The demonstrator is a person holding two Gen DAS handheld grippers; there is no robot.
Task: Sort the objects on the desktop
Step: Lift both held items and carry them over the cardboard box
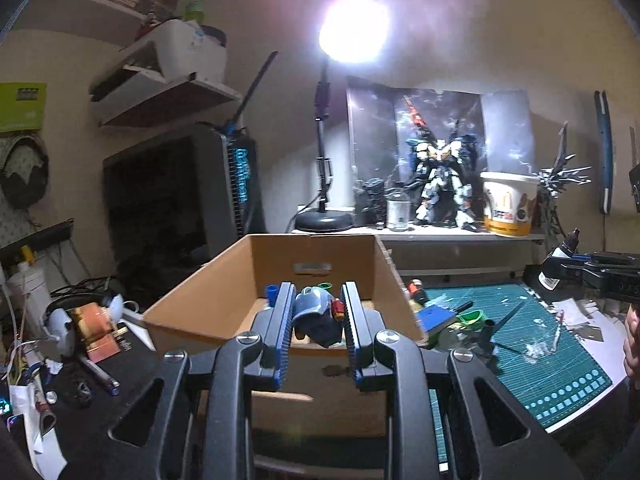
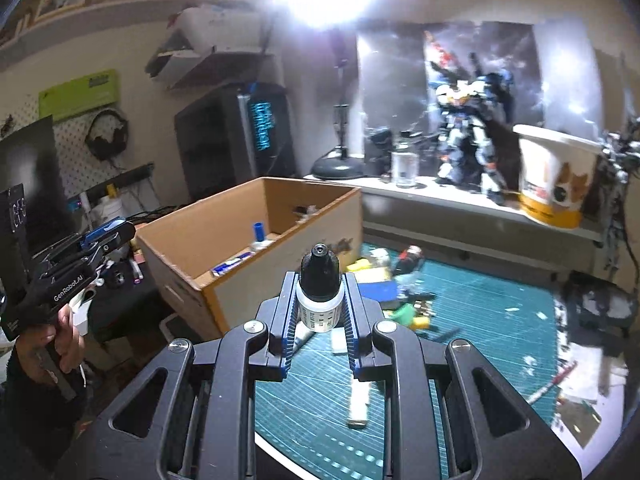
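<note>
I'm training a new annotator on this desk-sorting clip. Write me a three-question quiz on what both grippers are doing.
1. True or false: the right gripper is shut on a small bottle with a black cap.
2. What does the left gripper hold? A) a pen B) a blue-grey model part C) nothing
3. Which container stands just ahead of the left gripper?

Key:
1. True.
2. B.
3. The open cardboard box.
</note>
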